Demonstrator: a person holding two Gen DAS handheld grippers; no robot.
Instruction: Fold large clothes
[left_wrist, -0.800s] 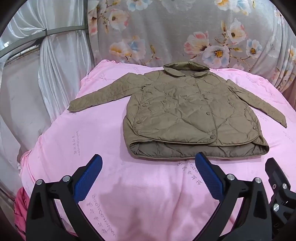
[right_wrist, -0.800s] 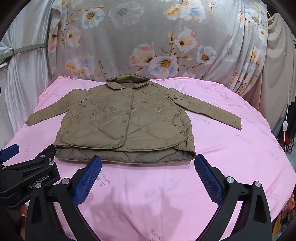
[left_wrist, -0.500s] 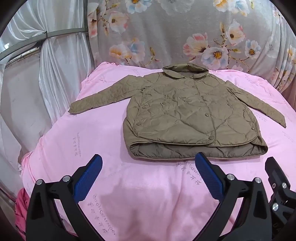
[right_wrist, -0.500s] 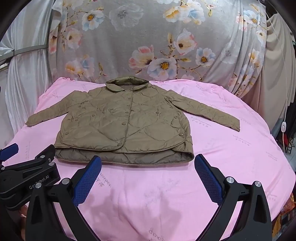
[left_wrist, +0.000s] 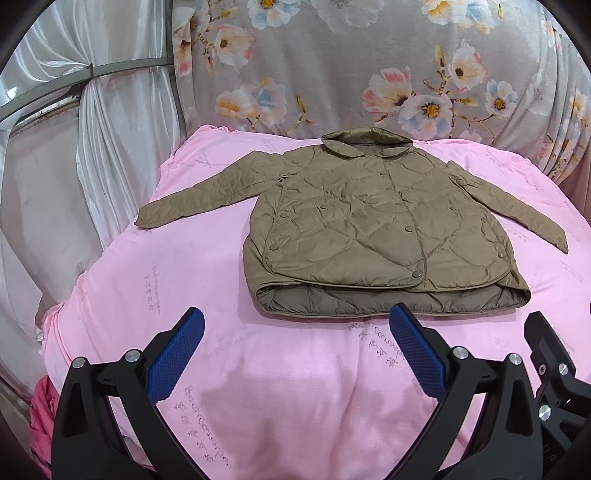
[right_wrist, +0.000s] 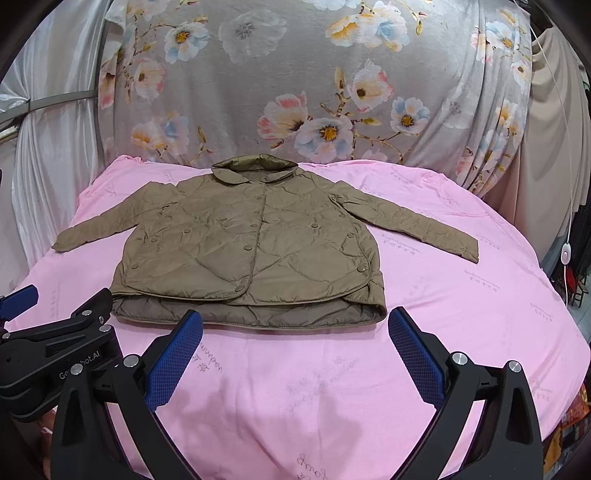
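Note:
An olive-brown quilted jacket (left_wrist: 369, 229) (right_wrist: 251, 251) lies flat and buttoned on a pink bedspread (left_wrist: 277, 369) (right_wrist: 314, 387), collar at the far side, both sleeves spread outward. My left gripper (left_wrist: 295, 321) stands open above the bedspread, short of the jacket's near hem and toward its left half. My right gripper (right_wrist: 295, 321) is open too, just short of the hem's right half. Neither touches the jacket. The right gripper's body shows at the lower right of the left wrist view, and the left gripper's body at the lower left of the right wrist view.
A grey floral cloth (right_wrist: 314, 92) hangs behind the bed. White curtains (left_wrist: 110, 147) hang on the left, beige curtains (right_wrist: 546, 166) and a white cord with a switch (right_wrist: 565, 254) on the right. The bedspread drops off at the left and right edges.
Both views have shifted slightly, with the jacket sitting a touch lower and nearer the fingertips. The jacket itself has not moved and both grippers stay open.

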